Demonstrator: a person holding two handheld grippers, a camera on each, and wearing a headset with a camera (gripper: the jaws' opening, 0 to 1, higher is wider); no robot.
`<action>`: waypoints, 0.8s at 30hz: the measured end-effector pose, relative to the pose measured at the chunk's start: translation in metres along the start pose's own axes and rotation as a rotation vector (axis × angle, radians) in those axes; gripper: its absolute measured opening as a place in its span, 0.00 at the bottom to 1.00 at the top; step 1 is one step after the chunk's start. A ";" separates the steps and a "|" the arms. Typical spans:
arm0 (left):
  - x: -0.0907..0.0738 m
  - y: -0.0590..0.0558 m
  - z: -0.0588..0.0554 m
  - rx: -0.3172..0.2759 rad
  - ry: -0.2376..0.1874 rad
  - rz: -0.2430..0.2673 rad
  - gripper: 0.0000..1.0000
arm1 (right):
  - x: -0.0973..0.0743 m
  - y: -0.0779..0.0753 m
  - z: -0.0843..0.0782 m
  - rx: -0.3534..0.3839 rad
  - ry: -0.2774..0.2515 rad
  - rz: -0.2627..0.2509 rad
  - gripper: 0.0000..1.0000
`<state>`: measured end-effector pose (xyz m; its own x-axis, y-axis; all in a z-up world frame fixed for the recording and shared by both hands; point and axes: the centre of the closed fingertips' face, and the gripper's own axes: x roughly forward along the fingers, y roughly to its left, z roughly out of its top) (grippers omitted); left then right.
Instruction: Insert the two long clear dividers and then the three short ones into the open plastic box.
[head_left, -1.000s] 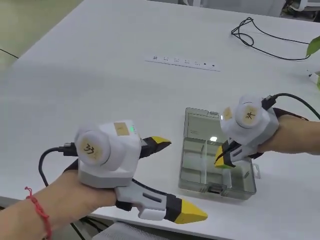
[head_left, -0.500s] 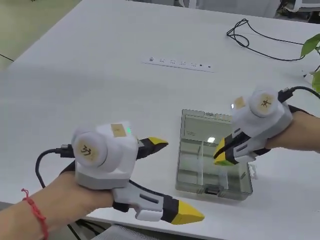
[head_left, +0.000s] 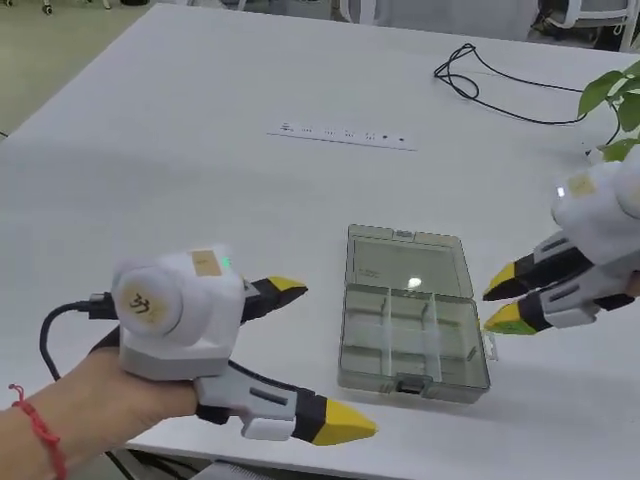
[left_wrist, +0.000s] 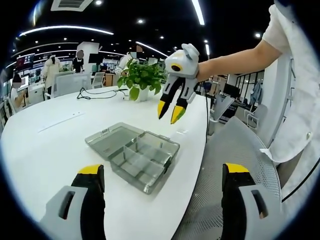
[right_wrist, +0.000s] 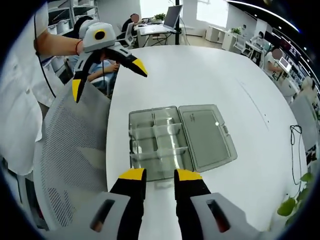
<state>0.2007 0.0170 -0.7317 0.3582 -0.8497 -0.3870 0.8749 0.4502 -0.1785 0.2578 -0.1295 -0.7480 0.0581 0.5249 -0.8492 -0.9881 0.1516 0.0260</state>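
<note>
The clear plastic box (head_left: 412, 372) lies open near the table's front edge, its lid (head_left: 405, 262) flat behind it. Clear dividers (head_left: 388, 310) stand inside and split it into compartments; they also show in the right gripper view (right_wrist: 156, 131). My right gripper (head_left: 498, 307) hovers just right of the box, jaws slightly apart and nothing between them; it hangs above the box (left_wrist: 137, 155) in the left gripper view (left_wrist: 168, 114). My left gripper (head_left: 315, 358) is left of the box, wide open and empty. Its own view (left_wrist: 162, 171) looks over the table edge.
A white power strip (head_left: 345, 135) lies farther back on the table. A black cable (head_left: 480, 85) and a green plant (head_left: 615, 100) are at the back right. A grey mesh chair (right_wrist: 70, 165) stands at the front edge of the table (head_left: 150, 180).
My right gripper has lifted off the box and moved right, and its jaws now stand slightly apart. The left gripper has kept its place and stays open.
</note>
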 end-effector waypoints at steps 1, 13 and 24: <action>-0.001 0.001 0.000 0.000 0.000 0.001 1.00 | -0.005 -0.001 -0.007 0.008 0.006 -0.007 0.25; -0.004 0.009 0.001 0.011 0.012 0.012 1.00 | -0.027 -0.007 -0.092 0.066 0.124 -0.025 0.34; -0.007 0.010 0.002 0.012 0.016 0.026 1.00 | -0.022 -0.006 -0.151 0.038 0.244 -0.004 0.39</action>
<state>0.2073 0.0269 -0.7287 0.3759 -0.8331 -0.4057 0.8691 0.4689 -0.1576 0.2413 -0.2688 -0.8094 0.0211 0.3072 -0.9514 -0.9816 0.1870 0.0386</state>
